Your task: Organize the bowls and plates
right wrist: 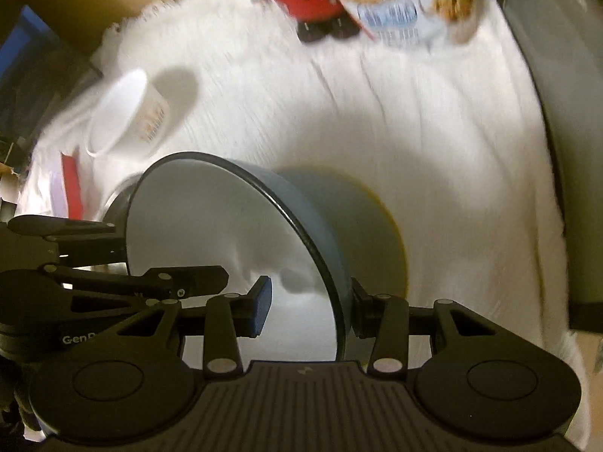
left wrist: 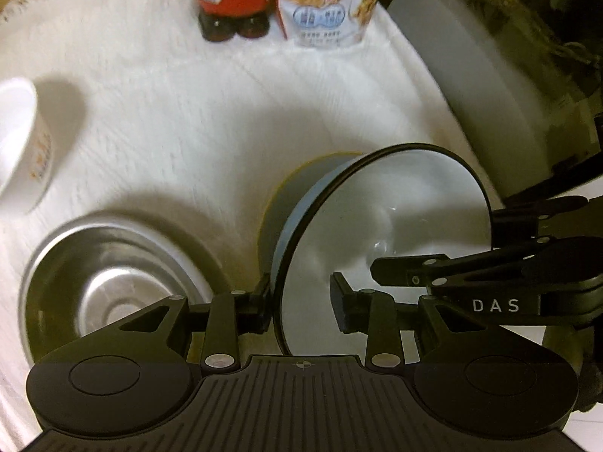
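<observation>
The left gripper (left wrist: 301,303) straddles the near rim of a blue enamel bowl with a white inside and black rim (left wrist: 384,207); whether its pads (left wrist: 339,303) press is unclear. The right gripper (right wrist: 311,307) straddles the opposite rim likewise, at lower centre of its view. The bowl (right wrist: 226,226) hangs tilted and empty above a white cloth (left wrist: 188,113). At lower left of the left view an empty steel bowl (left wrist: 109,282) sits on the cloth; a white cup (left wrist: 22,143) lies tipped at the left edge. Sorting seems barely begun: nothing is stacked yet.
</observation>
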`<control>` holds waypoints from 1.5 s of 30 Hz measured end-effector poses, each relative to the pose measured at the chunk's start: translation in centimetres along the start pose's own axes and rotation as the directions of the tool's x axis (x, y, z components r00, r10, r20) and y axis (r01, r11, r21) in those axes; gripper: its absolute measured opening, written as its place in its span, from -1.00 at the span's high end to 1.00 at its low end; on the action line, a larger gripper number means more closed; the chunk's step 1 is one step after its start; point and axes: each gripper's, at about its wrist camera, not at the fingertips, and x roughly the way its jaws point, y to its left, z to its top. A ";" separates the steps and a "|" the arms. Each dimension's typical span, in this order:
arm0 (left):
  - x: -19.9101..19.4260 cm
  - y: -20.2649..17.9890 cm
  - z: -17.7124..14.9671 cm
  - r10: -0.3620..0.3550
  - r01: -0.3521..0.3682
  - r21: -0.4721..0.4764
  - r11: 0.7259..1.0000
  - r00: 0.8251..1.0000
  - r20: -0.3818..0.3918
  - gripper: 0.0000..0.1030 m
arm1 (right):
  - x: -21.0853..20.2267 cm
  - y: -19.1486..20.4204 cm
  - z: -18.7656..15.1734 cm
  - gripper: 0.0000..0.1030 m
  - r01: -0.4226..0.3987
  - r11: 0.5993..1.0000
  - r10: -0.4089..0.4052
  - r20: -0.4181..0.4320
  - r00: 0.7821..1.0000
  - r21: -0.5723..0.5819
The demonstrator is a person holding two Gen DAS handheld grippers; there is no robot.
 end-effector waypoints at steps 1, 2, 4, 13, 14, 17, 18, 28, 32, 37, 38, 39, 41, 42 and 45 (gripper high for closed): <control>0.2 0.0 -0.1 -0.003 0.003 0.002 1.000 1.000 0.003 0.36 | 0.3 -0.1 -0.2 0.16 0.007 1.000 -0.007 -0.001 1.000 -0.001; 0.4 0.0 -0.2 -0.004 0.004 0.006 1.000 1.000 0.008 0.39 | 0.6 -0.1 -0.2 0.16 0.020 1.000 -0.020 0.002 1.000 -0.009; 0.5 0.0 -0.1 -0.001 0.001 0.011 1.000 1.000 0.015 0.40 | 1.0 -0.2 -0.1 0.16 0.048 0.999 -0.048 0.011 0.999 -0.025; -0.7 0.7 0.0 0.000 0.002 -0.025 1.000 0.999 0.053 0.41 | 0.8 -0.3 0.5 0.16 0.057 0.995 -0.055 0.027 0.998 -0.083; -1.0 0.7 0.1 0.014 -0.012 -0.027 1.000 0.998 0.063 0.42 | 0.6 -0.3 0.5 0.15 0.060 0.994 -0.057 0.034 0.998 -0.089; -2.1 1.1 0.1 -0.029 0.033 -0.045 0.998 0.996 0.080 0.53 | -0.4 -0.6 0.7 0.13 0.053 0.995 -0.049 0.049 0.998 -0.081; -2.4 1.1 0.1 -0.027 0.031 -0.044 0.999 0.996 0.087 0.53 | -0.6 -0.7 0.7 0.13 0.053 0.995 -0.048 0.055 0.997 -0.085; -2.3 0.9 -0.8 -0.015 0.023 -0.095 0.995 0.997 0.080 0.53 | -3.7 0.2 0.0 0.14 0.132 0.973 -0.093 0.198 0.976 -0.192; -2.8 1.6 -1.1 -0.051 0.065 -0.128 0.990 0.993 0.109 0.53 | -4.3 -0.1 0.7 0.12 0.148 0.976 -0.109 0.229 0.967 -0.161; -5.6 3.9 -1.4 -0.142 0.180 -0.153 0.972 0.963 0.227 0.53 | -5.8 2.4 1.5 -0.01 0.179 0.967 -0.120 0.298 0.947 -0.180; -6.5 4.9 -1.2 -0.150 0.195 -0.157 0.968 0.954 0.261 0.53 | -6.1 3.0 1.8 -0.13 0.189 0.964 -0.123 0.317 0.940 -0.185; -7.0 5.5 -1.1 -0.152 0.204 -0.160 0.966 0.945 0.289 0.53 | -6.4 3.8 2.1 -0.20 0.196 0.962 -0.124 0.339 0.933 -0.190; -8.1 7.5 -0.9 -0.141 0.210 -0.170 0.963 0.928 0.345 0.53 | -6.5 5.3 3.0 -0.28 0.206 0.960 -0.126 0.366 0.922 -0.189; -8.6 8.8 -0.9 -0.129 0.209 -0.183 0.961 0.920 0.370 0.53 | -6.3 6.2 3.6 -0.28 0.209 0.959 -0.127 0.369 0.921 -0.190; -9.8 13.2 -1.3 -0.088 0.199 -0.232 0.952 0.906 0.415 0.53 | -5.1 9.3 5.5 -0.28 0.227 0.957 -0.145 0.376 0.915 -0.183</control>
